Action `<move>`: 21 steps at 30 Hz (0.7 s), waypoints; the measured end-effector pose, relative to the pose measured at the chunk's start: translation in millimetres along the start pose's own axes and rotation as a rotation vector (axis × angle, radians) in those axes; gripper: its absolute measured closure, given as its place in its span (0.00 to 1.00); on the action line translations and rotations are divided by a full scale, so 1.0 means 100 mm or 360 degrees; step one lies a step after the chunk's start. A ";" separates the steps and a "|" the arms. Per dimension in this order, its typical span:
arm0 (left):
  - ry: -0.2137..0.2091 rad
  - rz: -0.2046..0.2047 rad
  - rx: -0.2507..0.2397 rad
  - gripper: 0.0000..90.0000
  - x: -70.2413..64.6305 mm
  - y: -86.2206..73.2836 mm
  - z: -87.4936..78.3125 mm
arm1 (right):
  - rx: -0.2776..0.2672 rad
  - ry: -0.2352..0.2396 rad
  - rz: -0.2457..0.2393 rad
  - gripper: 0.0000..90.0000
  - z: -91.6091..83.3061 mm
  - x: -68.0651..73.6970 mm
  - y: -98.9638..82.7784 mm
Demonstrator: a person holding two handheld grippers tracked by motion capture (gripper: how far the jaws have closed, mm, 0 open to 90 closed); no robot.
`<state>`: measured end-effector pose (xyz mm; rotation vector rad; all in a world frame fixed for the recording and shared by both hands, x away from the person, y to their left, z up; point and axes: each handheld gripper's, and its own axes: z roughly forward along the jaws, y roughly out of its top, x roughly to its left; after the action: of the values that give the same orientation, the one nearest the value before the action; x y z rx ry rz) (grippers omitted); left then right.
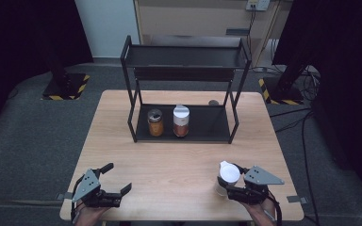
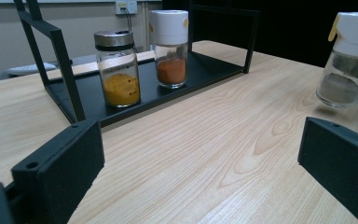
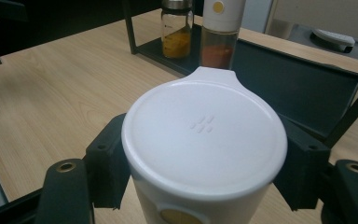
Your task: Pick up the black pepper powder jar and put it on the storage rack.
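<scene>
While the high view looks down on the wooden table (image 1: 179,160), a black two-tier rack (image 1: 186,56) stands at its far middle, with a steel-lidded jar of yellow powder (image 1: 155,122) and a white-capped jar of red powder (image 1: 181,121) side by side on its lower shelf. Near the front left edge the left gripper (image 1: 116,177) rests low with its jaws spread wide and nothing between them; near the front right the right gripper (image 1: 226,182) clamps a white-lidded shaker (image 1: 228,175), well apart from the rack. From the left gripper view, the two black jaws stand far apart over bare wood, the yellow jar (image 2: 117,67) and red jar (image 2: 170,46) sit on the rack shelf ahead, and the shaker (image 2: 347,58), glass-bodied with greyish contents, appears tilted just above the table at the right. From the right gripper view, both jaws press against the sides of the shaker's white lid (image 3: 204,135), and the two jars stand on the rack beyond it.
</scene>
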<state>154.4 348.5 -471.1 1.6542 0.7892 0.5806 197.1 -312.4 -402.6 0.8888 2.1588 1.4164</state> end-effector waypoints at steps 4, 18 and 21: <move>0.0000 -0.0004 0.0001 0.00 0.00 0.00 0.00 | -0.0001 0.0012 -0.0001 0.34 0.04 -0.01 0.08; -0.0002 -0.0006 -0.0001 0.00 0.01 0.00 0.00 | -0.0004 0.0022 0.0005 0.34 0.15 -0.09 0.48; -0.0002 -0.0006 -0.0002 0.00 0.01 0.00 0.00 | -0.0011 0.0017 0.0006 0.34 0.19 -0.11 0.55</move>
<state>154.8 349.3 -471.4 1.6518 0.7907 0.5770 232.8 -292.7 -359.8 0.8850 2.1596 1.4327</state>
